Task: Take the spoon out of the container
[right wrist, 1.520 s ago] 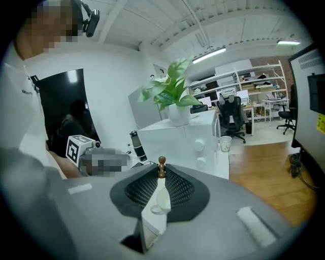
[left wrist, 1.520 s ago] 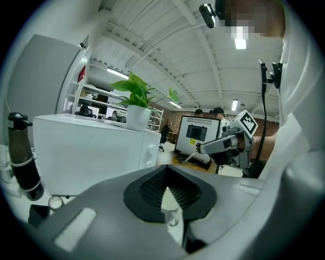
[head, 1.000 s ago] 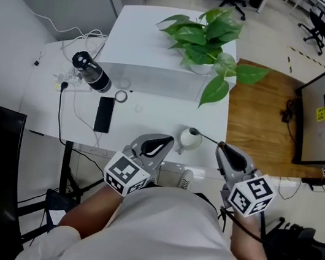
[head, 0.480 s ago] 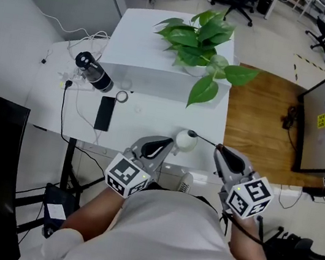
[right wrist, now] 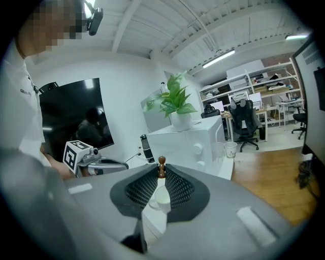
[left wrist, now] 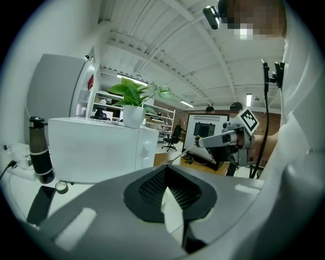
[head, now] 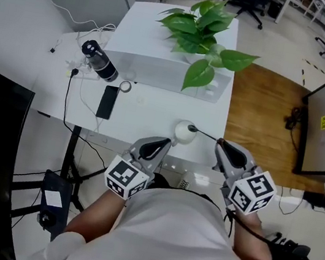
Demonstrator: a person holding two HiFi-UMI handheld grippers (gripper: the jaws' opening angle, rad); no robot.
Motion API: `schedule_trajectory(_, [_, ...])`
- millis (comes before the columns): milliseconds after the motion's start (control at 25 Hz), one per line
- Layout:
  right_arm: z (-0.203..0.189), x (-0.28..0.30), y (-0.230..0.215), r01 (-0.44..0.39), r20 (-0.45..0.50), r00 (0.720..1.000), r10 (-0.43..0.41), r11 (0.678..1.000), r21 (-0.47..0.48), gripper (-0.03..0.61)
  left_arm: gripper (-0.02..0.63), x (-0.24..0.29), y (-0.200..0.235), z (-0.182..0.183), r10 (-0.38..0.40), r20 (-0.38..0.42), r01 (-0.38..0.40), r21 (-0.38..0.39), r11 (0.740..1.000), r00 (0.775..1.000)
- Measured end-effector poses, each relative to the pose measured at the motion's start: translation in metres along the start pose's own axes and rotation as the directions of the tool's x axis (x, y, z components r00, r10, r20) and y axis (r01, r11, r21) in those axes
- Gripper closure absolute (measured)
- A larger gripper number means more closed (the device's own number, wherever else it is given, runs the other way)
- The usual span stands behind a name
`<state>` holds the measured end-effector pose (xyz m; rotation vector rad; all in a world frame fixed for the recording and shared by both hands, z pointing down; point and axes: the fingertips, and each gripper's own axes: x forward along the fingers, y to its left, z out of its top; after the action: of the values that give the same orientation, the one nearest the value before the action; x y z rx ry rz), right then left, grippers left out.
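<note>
Going left to right from the head view: a dark bottle [head: 99, 62] lies at the far left of the white table [head: 146, 114]. Near it are a small tape roll [head: 125, 87] and a black phone [head: 107, 102] lying flat. Behind them there's a white box [head: 160, 73] with a leafy plant [head: 205, 28] on top.

Closer to me, my left gripper [head: 165, 142] points at the little white container [head: 184, 131]. It sits near the table's front edge, and the gripper's tips are right against its left side. In the left gripper view the jaws are pulled in to a narrow slit. As far as I can tell they're pinching the container, though the contact itself is mostly hidden behind them.

The spoon [head: 205, 134] has its dark end at the container's mouth, and the thin handle runs off to the right. My right gripper [head: 220, 146] has its jaws clamped narrow on the handle's far end. The right gripper view shows the brown knobbed tip poking up between the pads, with the container past it.
</note>
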<state>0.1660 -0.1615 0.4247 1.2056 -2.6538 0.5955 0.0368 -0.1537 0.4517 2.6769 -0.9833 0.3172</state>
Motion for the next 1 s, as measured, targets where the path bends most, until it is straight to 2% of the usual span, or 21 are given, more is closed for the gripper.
schedule_trajectory(240, [-0.005,-0.009,0.014,0.026,0.016,1.000,-0.026,1.000,0.001,0.526,0.609,-0.018,-0.008,0.000,-0.018,0.012,0.018,0.015,1.000,1.000])
schedule_trajectory(400, [-0.010,-0.011,0.037,0.052,0.019,0.998,-0.052,0.999,-0.001,0.526,0.609,-0.039,-0.015,-0.008,-0.057,0.001,0.056,0.018,0.998,0.998])
schedule_trajectory(760, [-0.038,-0.021,0.110,0.142,0.033,0.989,-0.142,0.990,0.024,0.528,0.609,-0.121,-0.024,-0.032,-0.124,0.005,0.124,0.023,0.992,0.992])
schedule_trajectory(1000, [-0.054,-0.048,0.169,0.215,0.073,0.973,-0.217,0.976,0.033,0.526,0.610,-0.179,-0.039,-0.056,-0.181,-0.008,0.181,0.035,0.983,0.983])
